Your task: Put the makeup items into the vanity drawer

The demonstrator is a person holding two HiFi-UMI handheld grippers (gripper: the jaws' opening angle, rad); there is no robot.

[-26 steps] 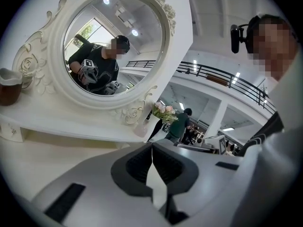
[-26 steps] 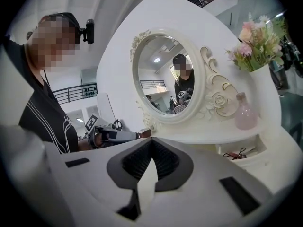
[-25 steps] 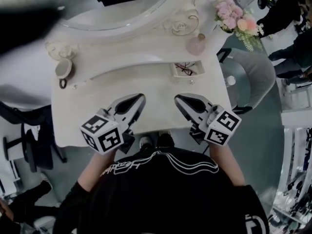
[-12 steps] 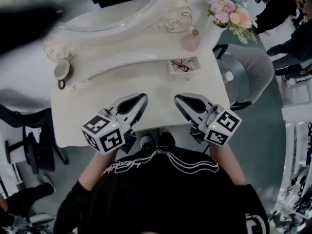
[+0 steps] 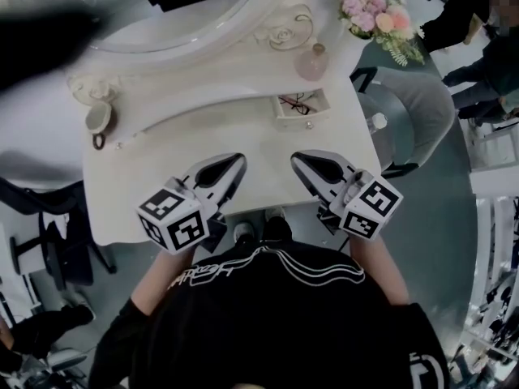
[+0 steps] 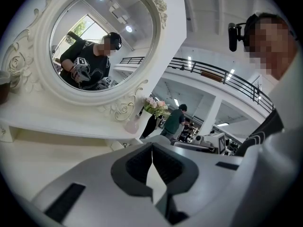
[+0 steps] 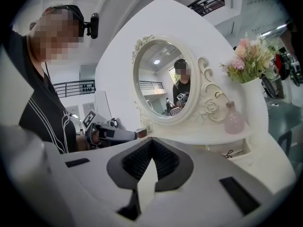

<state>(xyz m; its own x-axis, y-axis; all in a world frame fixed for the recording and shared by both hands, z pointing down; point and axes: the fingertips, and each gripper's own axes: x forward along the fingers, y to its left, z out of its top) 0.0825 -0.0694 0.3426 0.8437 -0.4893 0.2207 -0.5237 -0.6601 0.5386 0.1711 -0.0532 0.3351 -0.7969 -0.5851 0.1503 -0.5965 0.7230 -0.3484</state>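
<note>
2 grippers, left [image 5: 233, 163] and right [image 5: 298, 162], have jaws pressed together and hold nothing. The open drawer [image 5: 293, 122] is at 1 o'clock, the pink bottle [image 5: 312, 61] beyond it. Likely risk: the rounded bottle slips or topples when pinched.

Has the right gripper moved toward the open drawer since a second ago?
No. The right gripper hovers just as far from the drawer as before.

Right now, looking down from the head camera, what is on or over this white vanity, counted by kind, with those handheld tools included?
grippers: 2, left gripper and right gripper
pink bottle: 1
flower bouquet: 1
cream cup: 1
open drawer: 1
oval mirror: 1
Total: 7
</note>
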